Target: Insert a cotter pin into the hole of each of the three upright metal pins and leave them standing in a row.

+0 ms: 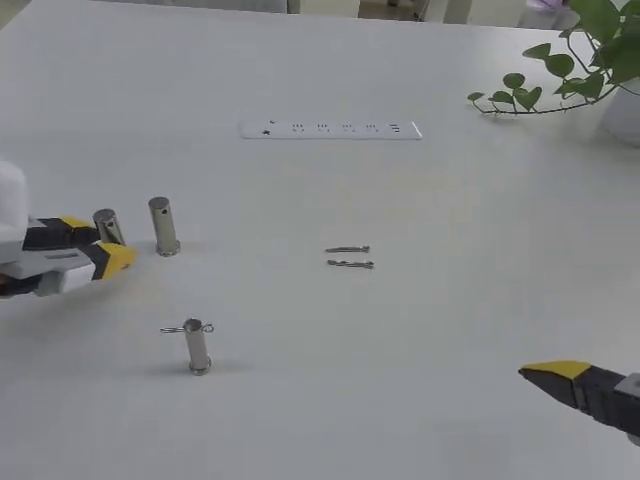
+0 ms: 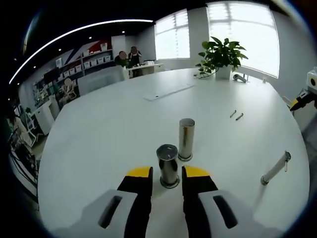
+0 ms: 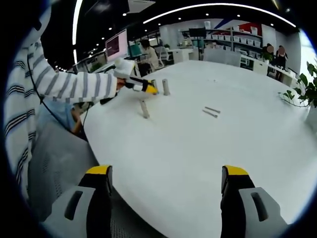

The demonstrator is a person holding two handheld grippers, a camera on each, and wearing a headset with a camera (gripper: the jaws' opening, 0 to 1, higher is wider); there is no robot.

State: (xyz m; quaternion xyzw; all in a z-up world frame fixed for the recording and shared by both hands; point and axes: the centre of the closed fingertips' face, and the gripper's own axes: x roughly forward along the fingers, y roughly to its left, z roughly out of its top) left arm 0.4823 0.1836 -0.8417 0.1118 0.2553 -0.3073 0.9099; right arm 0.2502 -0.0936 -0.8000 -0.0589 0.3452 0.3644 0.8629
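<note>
Cotter pins (image 1: 347, 249), two of them, are lying flat mid-surface, side by side, long axes running across the person's front. They are sitting ahead and to the left of the right tongs (image 3: 166, 181), which are hanging widely spread and empty, well apart. The left tongs (image 2: 167, 174) are bracketing an upright metal pin (image 2: 168, 161), slightly spread, seemingly not yet pinching it.

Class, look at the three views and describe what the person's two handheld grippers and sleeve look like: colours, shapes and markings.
Both the left gripper and the right gripper have two black jaws with yellow tips. The jaws rise from pale grey bodies, each marked by a dark oval slot. The person's sleeve is long and white with narrow dark stripes.
</note>
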